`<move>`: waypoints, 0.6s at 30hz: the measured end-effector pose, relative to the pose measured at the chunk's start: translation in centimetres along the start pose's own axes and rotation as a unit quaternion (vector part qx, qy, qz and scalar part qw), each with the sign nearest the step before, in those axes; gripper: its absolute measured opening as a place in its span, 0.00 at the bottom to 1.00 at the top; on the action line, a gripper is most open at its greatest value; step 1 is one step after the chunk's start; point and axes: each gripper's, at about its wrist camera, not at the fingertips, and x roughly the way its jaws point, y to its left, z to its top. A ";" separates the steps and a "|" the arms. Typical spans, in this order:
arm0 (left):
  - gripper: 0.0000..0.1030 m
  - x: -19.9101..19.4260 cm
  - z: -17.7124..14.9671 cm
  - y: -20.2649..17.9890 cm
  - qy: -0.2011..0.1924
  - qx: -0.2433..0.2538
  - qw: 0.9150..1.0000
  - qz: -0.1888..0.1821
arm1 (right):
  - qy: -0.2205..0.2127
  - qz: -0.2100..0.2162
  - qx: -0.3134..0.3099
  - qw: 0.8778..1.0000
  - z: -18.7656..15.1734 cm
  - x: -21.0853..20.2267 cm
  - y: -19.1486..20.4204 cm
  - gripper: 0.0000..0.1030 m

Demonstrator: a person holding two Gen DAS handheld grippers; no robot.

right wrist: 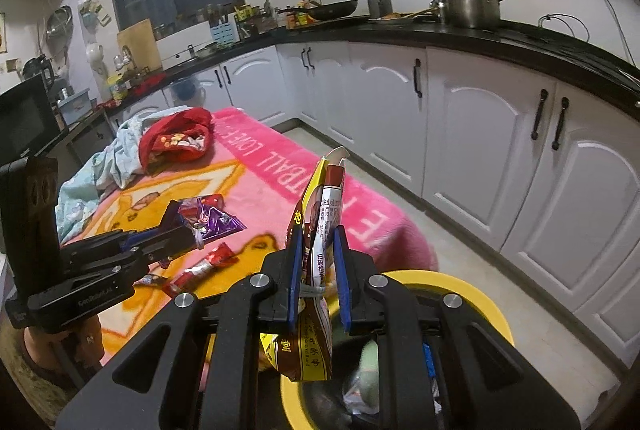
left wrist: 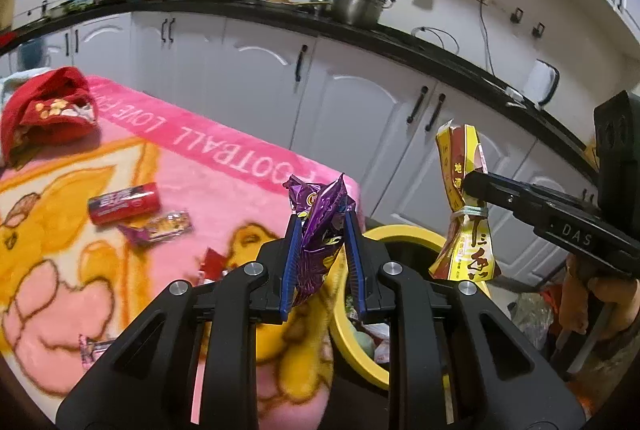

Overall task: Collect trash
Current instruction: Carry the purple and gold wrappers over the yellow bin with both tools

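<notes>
Both pairs of blue fingers (left wrist: 290, 262) are clamped on trash — left gripper (left wrist: 322, 226) pinches a purple wrapper (left wrist: 320, 230), right gripper (right wrist: 318, 238) a yellow-and-brown packet (right wrist: 320, 230) — above the yellow-rimmed bin (right wrist: 472, 290) beside the pink blanket (left wrist: 224, 166).

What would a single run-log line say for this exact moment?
left hand-held gripper: shut on purple wrapper | right hand-held gripper: shut on yellow packet | yellow-rimmed bin: below both | red can: on blanket
</notes>
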 end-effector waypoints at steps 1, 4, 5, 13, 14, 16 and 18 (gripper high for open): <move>0.15 0.2 0.0 -0.3 0.001 0.003 1.000 -0.002 | 0.000 -0.003 0.001 1.000 -0.2 -0.2 -0.3 0.15; 0.15 0.7 -0.1 -1.2 0.005 0.010 1.000 -0.008 | 0.000 -0.009 0.003 1.000 -0.6 -0.5 -1.2 0.15; 0.15 0.8 -0.1 -1.5 0.006 0.011 1.000 -0.010 | -0.001 -0.013 0.004 1.000 -0.7 -0.6 -1.5 0.15; 0.15 2.3 -0.8 -3.5 0.019 0.030 0.999 -0.026 | 0.003 -0.031 0.010 0.999 -1.8 -1.0 -3.3 0.15; 0.15 2.6 -0.9 -3.7 0.021 0.033 0.999 -0.028 | 0.005 -0.033 0.011 0.999 -1.9 -1.0 -3.5 0.15; 0.15 2.9 -1.2 -4.1 0.026 0.035 0.999 -0.032 | 0.008 -0.037 0.016 0.999 -2.3 -1.0 -4.0 0.15; 0.15 3.5 -1.5 -4.6 0.031 0.040 0.998 -0.034 | 0.010 -0.040 0.018 0.999 -2.5 -1.0 -4.3 0.15</move>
